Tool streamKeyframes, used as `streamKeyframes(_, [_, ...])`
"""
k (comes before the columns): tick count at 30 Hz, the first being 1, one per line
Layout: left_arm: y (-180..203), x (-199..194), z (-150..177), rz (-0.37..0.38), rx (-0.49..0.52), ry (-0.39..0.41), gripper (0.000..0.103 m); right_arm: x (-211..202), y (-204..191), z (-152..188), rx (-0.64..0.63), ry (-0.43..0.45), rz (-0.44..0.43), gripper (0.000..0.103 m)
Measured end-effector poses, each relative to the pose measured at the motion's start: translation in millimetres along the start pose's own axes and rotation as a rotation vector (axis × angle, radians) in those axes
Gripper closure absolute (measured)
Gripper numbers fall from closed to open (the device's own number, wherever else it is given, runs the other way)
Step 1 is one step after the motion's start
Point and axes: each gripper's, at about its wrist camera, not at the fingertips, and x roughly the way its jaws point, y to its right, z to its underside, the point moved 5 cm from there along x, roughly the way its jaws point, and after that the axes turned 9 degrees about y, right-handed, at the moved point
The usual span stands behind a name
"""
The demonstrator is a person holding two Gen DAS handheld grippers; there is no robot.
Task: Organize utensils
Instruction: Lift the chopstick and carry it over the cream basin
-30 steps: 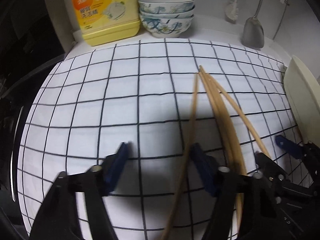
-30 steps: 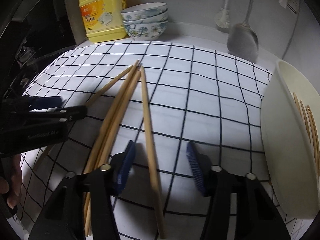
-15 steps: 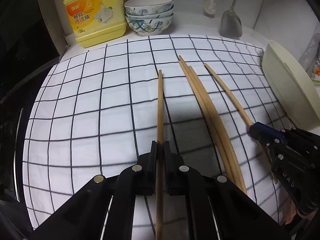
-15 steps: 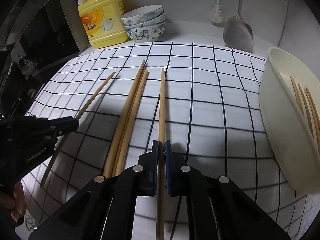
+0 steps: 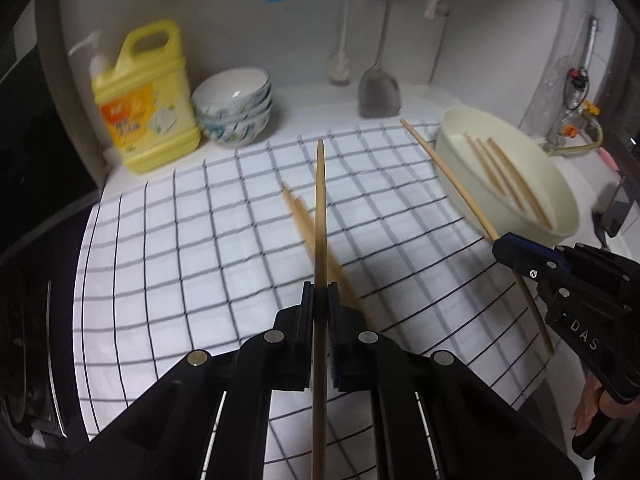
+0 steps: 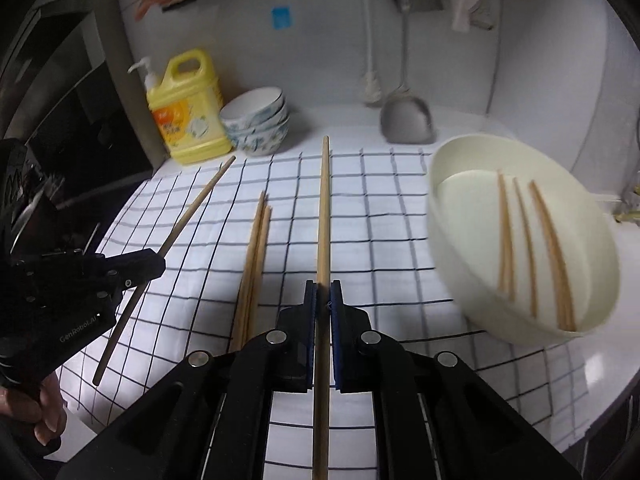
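My left gripper (image 5: 320, 292) is shut on one wooden chopstick (image 5: 320, 200), held above the checked cloth (image 5: 180, 248). My right gripper (image 6: 322, 292) is shut on another chopstick (image 6: 324, 200), also off the cloth. Each shows in the other's view: the right gripper (image 5: 504, 246) with its chopstick (image 5: 440, 164) at the right, the left gripper (image 6: 156, 260) with its chopstick (image 6: 196, 208) at the left. A small bundle of chopsticks (image 6: 256, 248) lies on the cloth between them. A cream oval dish (image 6: 452, 272) at the right holds several chopsticks (image 6: 508, 240).
A yellow detergent bottle (image 5: 148, 112) and stacked patterned bowls (image 5: 236, 112) stand at the back left. A metal spatula (image 5: 380, 92) and a brush (image 5: 340, 68) hang on the back wall. A dark stove (image 6: 60, 120) borders the cloth's left side. Valves (image 5: 576, 80) sit at the far right.
Both grippers closed, each on a single chopstick, then rose with them off the cloth. The dish and back wall have come further into view.
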Motion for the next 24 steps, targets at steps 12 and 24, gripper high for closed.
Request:
streamKeyframes(12, [78,14,-61,0.092,0.063,0.066,0.096,-30,91,-26,0.074,0.052,0.094,0.096])
streamKeyframes(24, [174,94,-129,0.183,0.045,0.023,0.096,-4,205,-54,0.188,0.049,0.144,0.096])
